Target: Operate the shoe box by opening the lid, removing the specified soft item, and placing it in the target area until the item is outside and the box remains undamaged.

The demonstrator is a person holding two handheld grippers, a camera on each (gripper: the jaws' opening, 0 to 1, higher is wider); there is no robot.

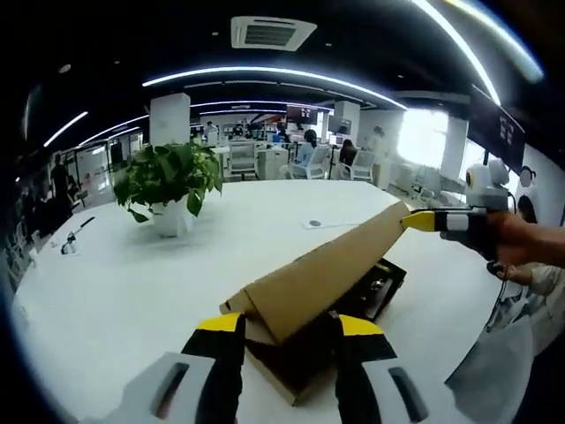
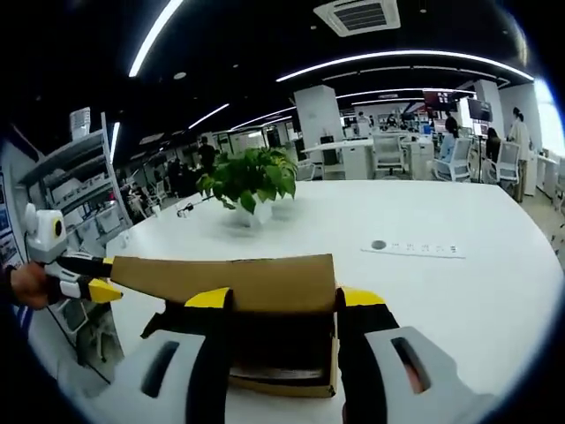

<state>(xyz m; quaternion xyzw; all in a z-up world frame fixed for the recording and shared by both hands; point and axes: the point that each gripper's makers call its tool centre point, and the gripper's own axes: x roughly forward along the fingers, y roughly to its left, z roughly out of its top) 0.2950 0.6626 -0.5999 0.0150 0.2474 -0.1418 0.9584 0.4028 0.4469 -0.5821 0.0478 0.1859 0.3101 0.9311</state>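
Note:
A brown cardboard shoe box lies on the white table with its lid tilted up, high end to the right. Dark contents show under the lid; I cannot tell what they are. My left gripper stands open, jaws either side of the lid's low near corner. The right gripper touches the lid's raised far corner with a yellow tip. In the right gripper view the lid spans across in front of my open right gripper, and the left gripper meets its left corner.
A potted green plant stands on the round white table. A small label and a dark pen-like item lie on it. A hand holds the right gripper. Desks, chairs and people are beyond.

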